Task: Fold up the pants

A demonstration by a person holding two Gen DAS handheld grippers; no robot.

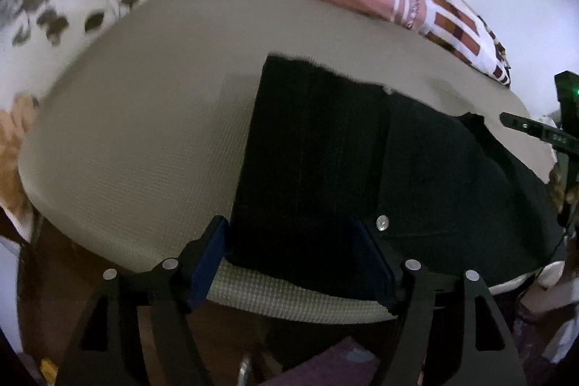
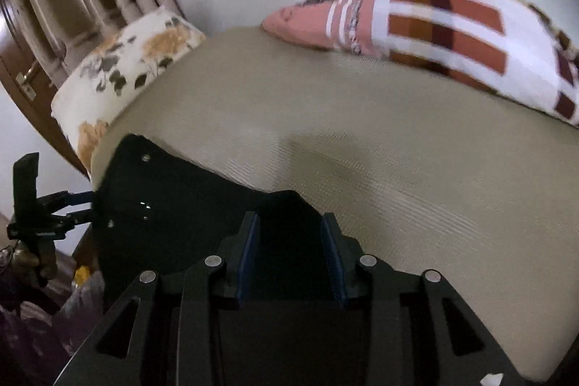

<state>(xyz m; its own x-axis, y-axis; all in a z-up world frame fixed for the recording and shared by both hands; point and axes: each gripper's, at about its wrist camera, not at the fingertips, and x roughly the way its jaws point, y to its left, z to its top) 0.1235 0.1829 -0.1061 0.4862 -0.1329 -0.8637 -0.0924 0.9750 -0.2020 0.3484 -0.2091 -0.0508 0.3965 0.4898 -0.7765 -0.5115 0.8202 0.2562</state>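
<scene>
The pants [image 1: 343,151] lie flat on the mat [image 1: 144,132], along its near edge, toward the right half in the left wrist view. The left gripper [image 1: 295,255] sits at the near edge over the pants' left part; the right gripper [image 2: 291,255] sits over their other end, with the mat stretching ahead and to its right. Behind the mat, a checked pillow [image 2: 452,31] lies at the far right, and a flowered pillow [image 2: 119,75] at the far left.

No text, label, brand, number or sign can be read in either view.
</scene>
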